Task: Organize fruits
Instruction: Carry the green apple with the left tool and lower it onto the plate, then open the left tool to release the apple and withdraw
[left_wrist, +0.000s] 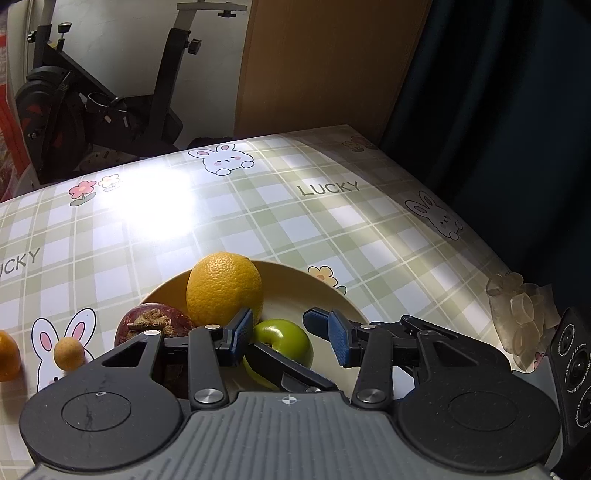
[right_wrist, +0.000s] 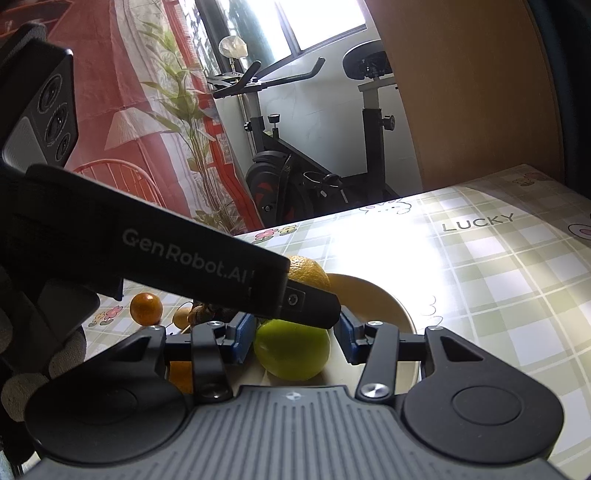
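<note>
Fruit on plate, both claws spread above it.
Left wrist view: left claw (left_wrist: 291, 334) spread wide, gripping nothing, over cream plate (left_wrist: 295, 280) near the bench's (left_wrist: 258, 206) near edge; big pebbled orange (left_wrist: 224, 290) stands long axis upright, purple-brown fruit (left_wrist: 155, 325) on its left, glossy green apple (left_wrist: 284, 338) with stem dimple up. Right wrist view: right claw (right_wrist: 293, 338) apart, flanking green apple (right_wrist: 291, 349), contact unclear; small orange (right_wrist: 146, 308) off plate on bench.

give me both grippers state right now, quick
left gripper: open, holding nothing, above the plate
right gripper: open around the green apple, not clamped
</note>
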